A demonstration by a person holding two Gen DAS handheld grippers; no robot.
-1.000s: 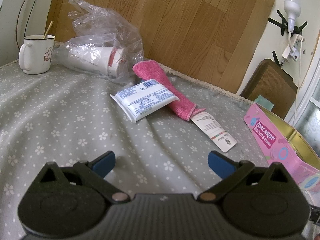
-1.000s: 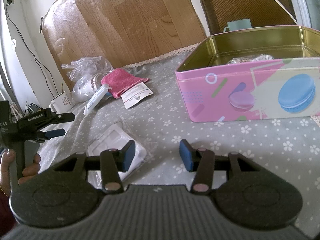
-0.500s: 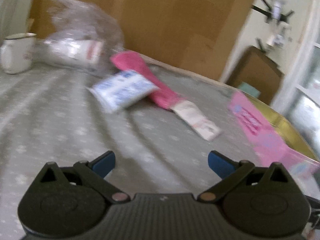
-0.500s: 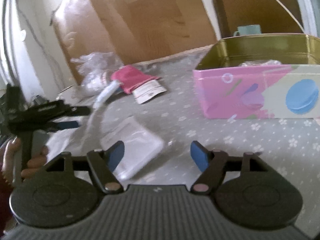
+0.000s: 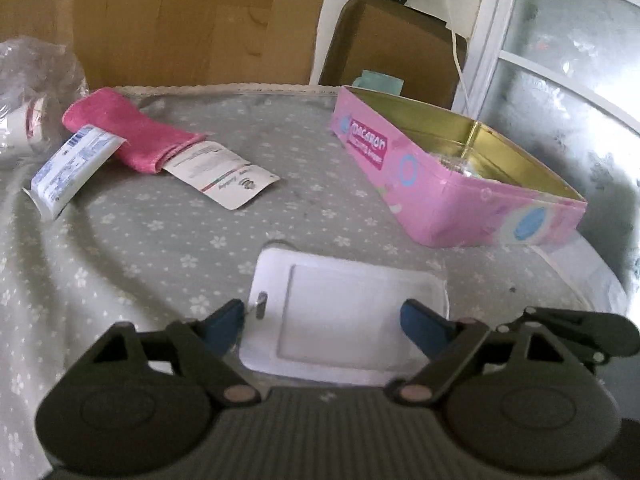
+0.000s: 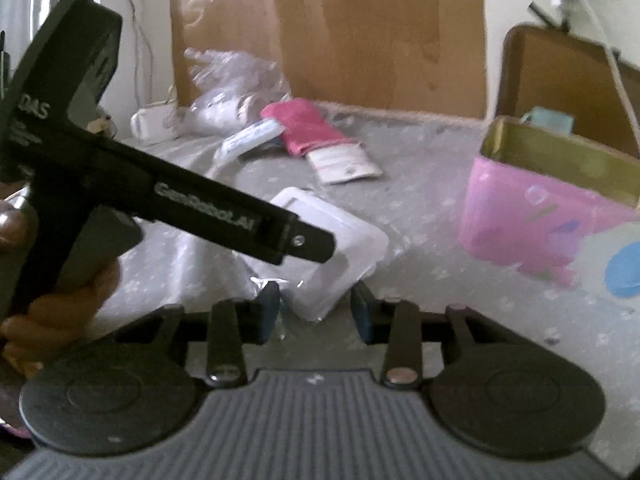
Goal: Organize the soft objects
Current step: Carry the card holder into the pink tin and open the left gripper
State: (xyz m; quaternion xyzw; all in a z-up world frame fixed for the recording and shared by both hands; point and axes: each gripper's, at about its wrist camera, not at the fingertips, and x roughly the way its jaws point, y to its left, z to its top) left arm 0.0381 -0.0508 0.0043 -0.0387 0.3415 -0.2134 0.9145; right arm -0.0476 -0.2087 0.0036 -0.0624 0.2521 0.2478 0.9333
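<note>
Both tongs closing — white packet [image 5: 344, 312] between.

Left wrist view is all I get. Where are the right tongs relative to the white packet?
Observer: The right tongs straddle the packet's near corner. They have just been closing, and the pads apparently are not pressing yet.
Operator: And my left tongs?
Observer: A hand holds them above the packet. They too have just been closing.
Operator: Anything beyond the bag?
Observer: A white mug, left of it.
</note>
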